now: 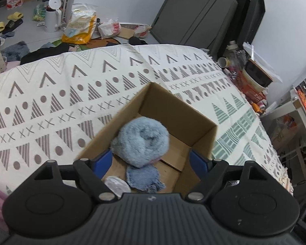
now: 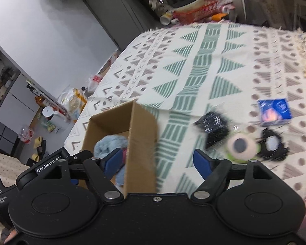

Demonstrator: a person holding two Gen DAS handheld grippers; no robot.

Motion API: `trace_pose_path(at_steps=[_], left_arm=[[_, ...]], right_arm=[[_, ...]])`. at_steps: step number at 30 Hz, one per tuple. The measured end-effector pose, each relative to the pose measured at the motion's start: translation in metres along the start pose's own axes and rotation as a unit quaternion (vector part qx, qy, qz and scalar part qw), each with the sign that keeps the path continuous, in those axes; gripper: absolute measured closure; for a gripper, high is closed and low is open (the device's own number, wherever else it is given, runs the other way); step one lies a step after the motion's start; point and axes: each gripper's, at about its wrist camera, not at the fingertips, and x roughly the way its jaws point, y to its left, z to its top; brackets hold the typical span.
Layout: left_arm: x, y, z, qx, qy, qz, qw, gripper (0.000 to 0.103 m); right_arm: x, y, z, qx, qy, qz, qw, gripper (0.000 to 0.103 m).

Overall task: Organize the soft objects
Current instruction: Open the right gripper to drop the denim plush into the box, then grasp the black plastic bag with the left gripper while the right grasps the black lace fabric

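Note:
An open cardboard box [image 1: 179, 110] stands on a patterned bedspread [image 1: 51, 102]. Inside it lie a fluffy light-blue plush [image 1: 141, 141], a blue fringed cloth [image 1: 141, 176] and a pale round item [image 1: 116, 184]. My left gripper [image 1: 151, 162] hovers open over the box, its blue pads on either side of the plush, holding nothing. In the right wrist view the box [image 2: 141, 143] and plush [image 2: 109, 147] sit at lower left. My right gripper [image 2: 158, 162] is open over the box's near wall. To its right lie a green one-eyed plush [image 2: 241, 146], two black fuzzy items [image 2: 215, 127] [image 2: 273, 145] and a blue packet [image 2: 274, 111].
The bedspread [image 2: 204, 65] runs wide around the box. Cluttered items and an orange basket [image 2: 195, 12] crowd the bed's far edge beside a dark wardrobe [image 1: 193, 12]. Bags, slippers and a white kettle [image 1: 52, 16] litter the floor beyond.

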Motion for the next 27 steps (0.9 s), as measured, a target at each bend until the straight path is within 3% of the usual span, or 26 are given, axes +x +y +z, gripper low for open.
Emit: trace_pose_path(at_steps=[2, 9, 16, 24, 27], left_arm=[[0.001, -0.006, -0.004, 0.010, 0.004, -0.006, 0.9999, 0.021], [0.003, -0.036, -0.023, 0.067, 0.003, -0.016, 0.9976, 0.021], [-0.003, -0.065, -0.039, 0.138, -0.019, -0.033, 0.9897, 0.021], [-0.005, -0.085, -0.050, 0.172, -0.028, -0.043, 0.9837, 0.021], [-0.004, -0.095, -0.053, 0.189, -0.028, -0.043, 0.9806, 0.021]], right_arm=[[-0.010, -0.010, 0.003, -0.001, -0.011, -0.008, 1.000, 0.018], [-0.038, -0.054, 0.014, 0.017, -0.037, -0.034, 0.999, 0.018], [-0.048, -0.102, 0.017, 0.049, -0.041, -0.053, 0.997, 0.018], [-0.034, -0.144, 0.006, 0.114, -0.028, -0.029, 0.993, 0.024], [-0.028, -0.145, 0.006, 0.119, -0.030, -0.046, 0.991, 0.024]])
